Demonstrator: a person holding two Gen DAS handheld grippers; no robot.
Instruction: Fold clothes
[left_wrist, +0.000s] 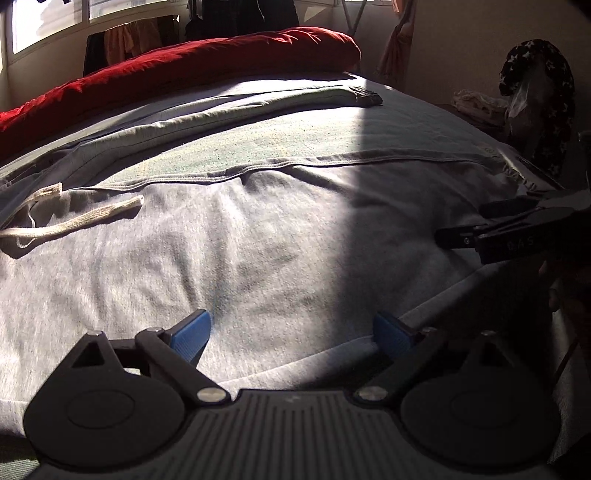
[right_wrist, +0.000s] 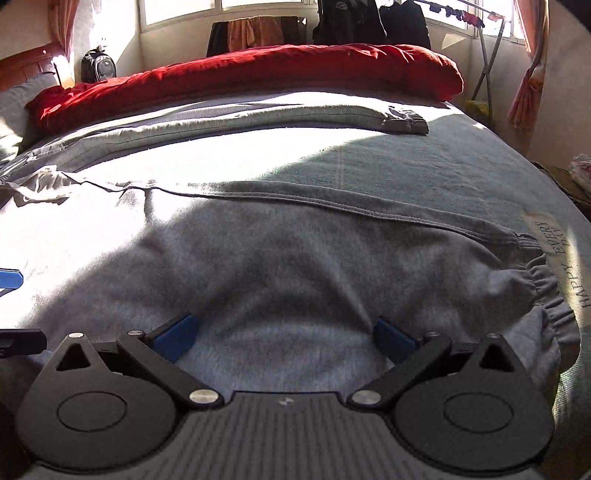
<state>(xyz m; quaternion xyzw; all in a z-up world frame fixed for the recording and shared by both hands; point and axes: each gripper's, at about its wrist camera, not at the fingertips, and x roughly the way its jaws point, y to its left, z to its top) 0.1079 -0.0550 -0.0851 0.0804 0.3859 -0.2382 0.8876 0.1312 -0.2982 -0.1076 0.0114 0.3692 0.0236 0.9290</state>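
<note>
Sunlit bed (right_wrist: 461, 166), grey sweatpants (right_wrist: 277, 251) running left-right; right tool (right_wrist: 286, 338) nearer cuff, left tool (left_wrist: 291, 332) nearer drawstring (left_wrist: 74, 221), both spread

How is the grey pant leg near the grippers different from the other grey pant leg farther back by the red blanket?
The near pant leg lies wide under both open grippers, mostly in shadow; the far pant leg lies narrow and untouched in bright sunlight beside the red blanket. The near leg's gathered cuff is grey; the far leg's cuff looks darker. Both are grey and lie flat on the bed.
</note>
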